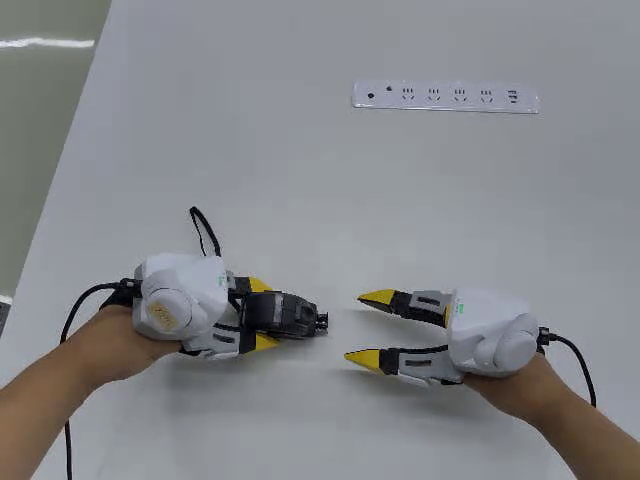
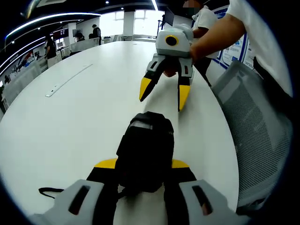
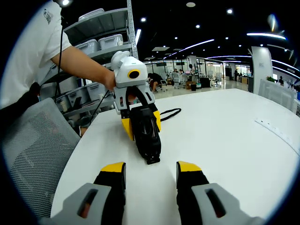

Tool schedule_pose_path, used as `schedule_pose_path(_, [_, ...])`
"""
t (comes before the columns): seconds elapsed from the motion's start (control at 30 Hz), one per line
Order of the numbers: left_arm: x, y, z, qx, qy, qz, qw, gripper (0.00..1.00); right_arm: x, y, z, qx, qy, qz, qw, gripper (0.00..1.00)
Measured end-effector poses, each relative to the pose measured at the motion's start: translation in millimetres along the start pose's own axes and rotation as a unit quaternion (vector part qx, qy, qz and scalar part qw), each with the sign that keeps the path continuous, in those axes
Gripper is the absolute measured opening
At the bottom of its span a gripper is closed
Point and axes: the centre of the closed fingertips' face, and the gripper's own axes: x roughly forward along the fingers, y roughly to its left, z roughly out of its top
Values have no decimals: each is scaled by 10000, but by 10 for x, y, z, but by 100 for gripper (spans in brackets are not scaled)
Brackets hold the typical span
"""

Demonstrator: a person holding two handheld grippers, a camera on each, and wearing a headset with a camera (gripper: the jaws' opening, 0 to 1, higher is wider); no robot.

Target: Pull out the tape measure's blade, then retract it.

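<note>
Grip sits on the left side: the white, yellow-tipped left gripper [image 1: 264, 314] is clamped on the black, boxy plastic tape measure [image 1: 287, 313], one jaw on each flat side. The case lies low on the surface and juts past the tips. Just beyond that nose, apart from it, the matching white right gripper [image 1: 358, 327] points back at it with jaws spread wide and nothing between them. No blade is drawn out yet, so the step in hand looks like the reach for the blade's end. To do it well, I judge the right gripper should line its tips up with the small dark tab [image 3: 151, 161] at the case's nose and close on that alone, not on the housing. It should then draw straight along the case's long axis while the left clamp holds firm, since a skewed pull would probably kink the blade. The smooth white table [image 1: 300, 180] gives a flat run for this. A thin black cord [image 1: 205, 232] loops behind the left gripper, and a long white power strip [image 1: 445, 96] lies well beyond the right one. Around it is an open office with strip lights, grey metal shelving [image 3: 101, 28] holding pale bins, and a grey mesh chair [image 3: 33, 150] at the table's edge.
</note>
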Motion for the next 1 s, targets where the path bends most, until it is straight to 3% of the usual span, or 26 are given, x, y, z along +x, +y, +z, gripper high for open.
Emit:
schedule_pose_path(0.43, [7,8,-8,95,10,5,10000,33,11,2,8,-8,-11,1,10000,43])
schedule_pose_path(1.0, [12,12,-13,200,27,-10,9998,32,256,24,-41,-319,77,212,9992,38])
